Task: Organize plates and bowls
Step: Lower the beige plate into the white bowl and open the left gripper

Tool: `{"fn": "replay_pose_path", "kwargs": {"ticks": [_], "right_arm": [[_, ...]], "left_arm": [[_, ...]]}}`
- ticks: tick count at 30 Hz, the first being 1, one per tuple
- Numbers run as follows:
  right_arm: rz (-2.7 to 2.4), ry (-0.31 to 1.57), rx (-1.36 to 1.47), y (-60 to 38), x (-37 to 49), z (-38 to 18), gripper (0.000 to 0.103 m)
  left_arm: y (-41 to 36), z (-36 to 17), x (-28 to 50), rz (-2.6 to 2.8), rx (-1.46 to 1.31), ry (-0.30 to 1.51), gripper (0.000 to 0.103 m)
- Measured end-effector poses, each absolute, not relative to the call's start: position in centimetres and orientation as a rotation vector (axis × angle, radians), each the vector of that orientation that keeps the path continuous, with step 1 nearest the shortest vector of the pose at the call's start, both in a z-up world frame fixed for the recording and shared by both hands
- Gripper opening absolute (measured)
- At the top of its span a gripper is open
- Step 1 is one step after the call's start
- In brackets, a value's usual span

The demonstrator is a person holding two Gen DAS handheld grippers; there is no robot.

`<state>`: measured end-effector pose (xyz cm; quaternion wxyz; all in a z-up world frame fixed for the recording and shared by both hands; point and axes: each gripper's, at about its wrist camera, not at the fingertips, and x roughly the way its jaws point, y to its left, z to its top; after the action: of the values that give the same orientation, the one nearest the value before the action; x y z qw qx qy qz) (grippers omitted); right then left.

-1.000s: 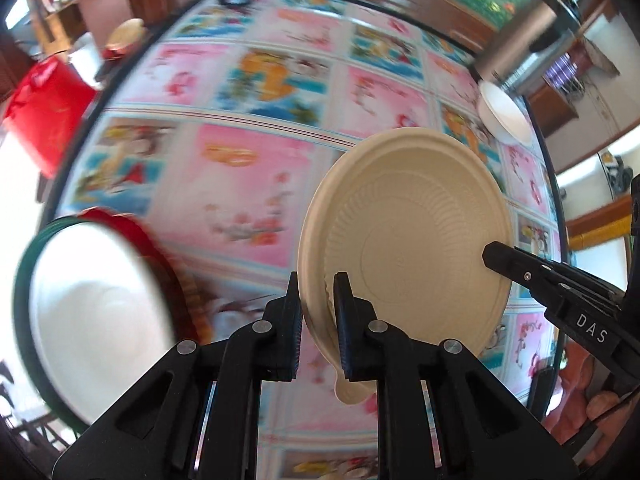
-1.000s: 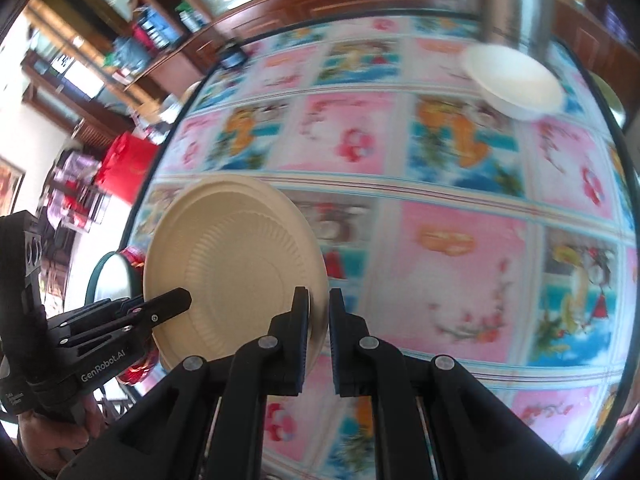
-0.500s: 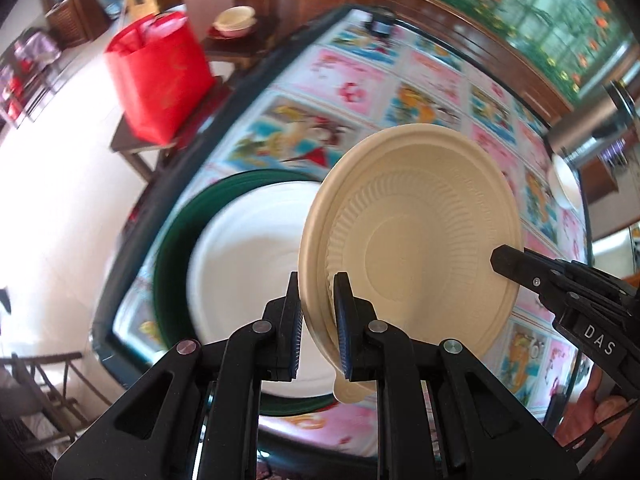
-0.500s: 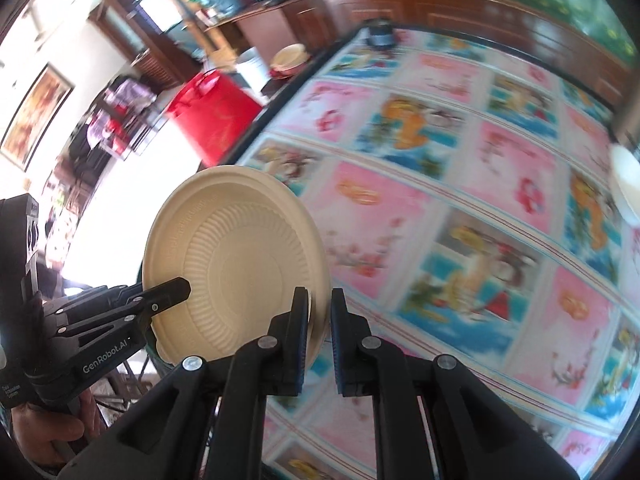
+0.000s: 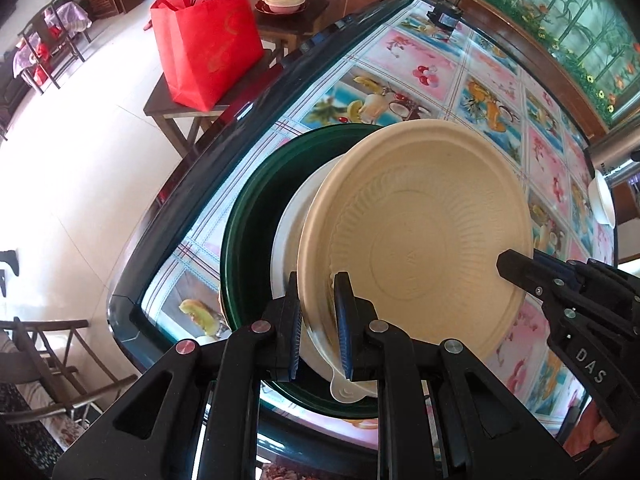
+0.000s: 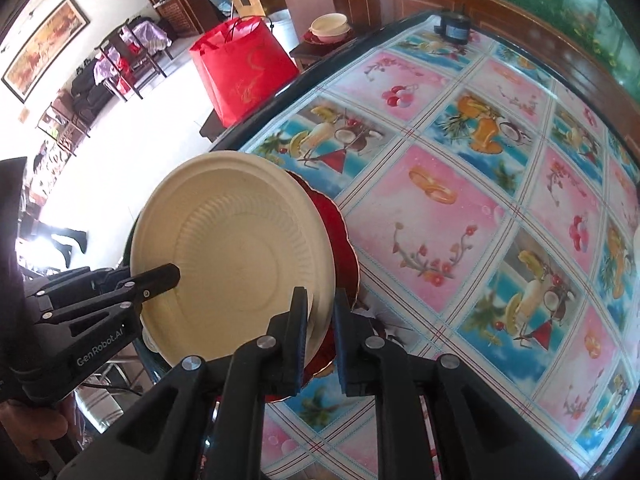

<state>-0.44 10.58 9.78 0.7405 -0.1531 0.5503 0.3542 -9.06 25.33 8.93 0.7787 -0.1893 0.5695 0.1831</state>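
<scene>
Above the near corner of the tabletop (image 5: 500, 92), a beige paper plate (image 5: 420, 240) is held tilted between two claws. The left claw (image 5: 318, 328) is clamped on the plate's lower rim; its blue pads press both faces of the rim. The right claw (image 6: 322, 336) grips the opposite rim. Its jaws have just been opening slightly, with the rim between them; the inner pad touches the rim, and a narrow gap shows at the outer pad.

Under the plate, in the left wrist view, a white plate (image 5: 296, 216) lies inside a dark green tray (image 5: 248, 216) at the tabletop's edge. In the right wrist view, a red plate with a scalloped gold edge (image 6: 344, 248) shows just behind the beige plate.

The tabletop carries a pink and blue patterned cover. A white bowl (image 5: 604, 204) sits well apart at the far right. Beyond the tabletop, a red bag (image 5: 204, 40) stands on a low stool (image 5: 172, 108).
</scene>
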Motion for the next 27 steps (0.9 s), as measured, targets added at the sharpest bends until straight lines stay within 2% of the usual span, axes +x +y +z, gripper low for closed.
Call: {"fn": "replay_pose_path", "kwargs": {"ticks": [6, 16, 22, 27], "right_arm": [[0.764, 1.195, -0.369, 11.3, -0.6, 9.4, 0.014], [0.762, 1.196, -0.390, 11.9, -0.6, 9.0, 0.016], [0.763, 1.203, -0.391, 12.0, -0.4, 8.8, 0.024], [0.768, 1.213, -0.386, 11.9, -0.3, 8.6, 0.027]], "left_arm": [[25.2, 9.0, -8.9, 0.435, -0.343, 1.206, 0.015], [25.2, 9.4, -8.8, 0.434, -0.343, 1.188, 0.027], [25.0, 10.2, -8.8, 0.449, -0.308, 1.162, 0.034], [25.4, 11.0, -8.9, 0.484, -0.277, 1.128, 0.039]]}}
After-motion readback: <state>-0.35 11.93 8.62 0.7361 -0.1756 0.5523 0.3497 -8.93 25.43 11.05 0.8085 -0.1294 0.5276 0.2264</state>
